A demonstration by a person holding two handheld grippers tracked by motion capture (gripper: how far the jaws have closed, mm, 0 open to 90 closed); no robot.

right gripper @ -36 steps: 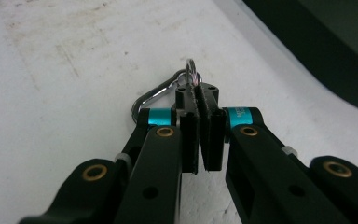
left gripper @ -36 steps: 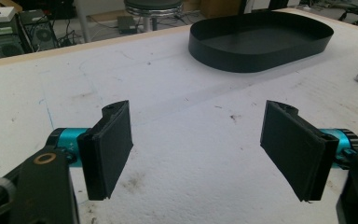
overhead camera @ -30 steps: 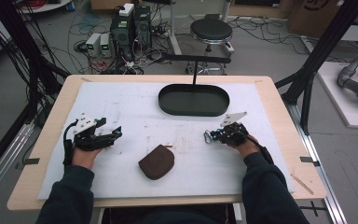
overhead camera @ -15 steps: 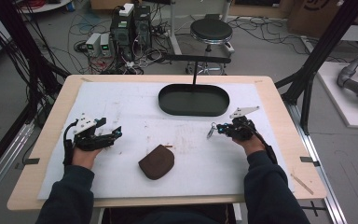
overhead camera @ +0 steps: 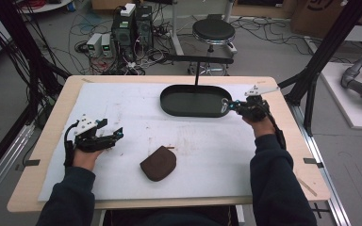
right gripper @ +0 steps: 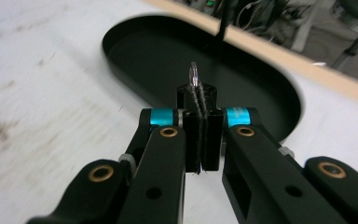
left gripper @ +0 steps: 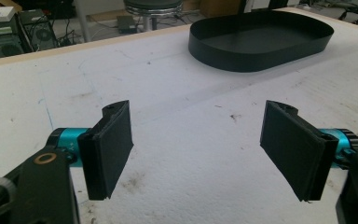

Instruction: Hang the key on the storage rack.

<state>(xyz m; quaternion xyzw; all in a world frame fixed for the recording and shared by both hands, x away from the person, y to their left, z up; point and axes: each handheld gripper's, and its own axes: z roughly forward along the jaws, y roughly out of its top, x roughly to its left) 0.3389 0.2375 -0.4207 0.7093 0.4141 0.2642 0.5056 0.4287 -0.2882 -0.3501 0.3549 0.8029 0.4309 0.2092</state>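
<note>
High view: right gripper (overhead camera: 229,105) sits at the black tray's (overhead camera: 169,106) right end, brown pouch (overhead camera: 158,163) well nearer the person. Left gripper view: left gripper (left gripper: 198,149) spread wide, empty. Right gripper view: jaws pinch a thin metal ring (right gripper: 194,74), probably light and slippery, best held by its rim

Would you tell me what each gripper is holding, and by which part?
The right gripper pinches a small metal ring by its lower part; the left gripper holds nothing.
</note>
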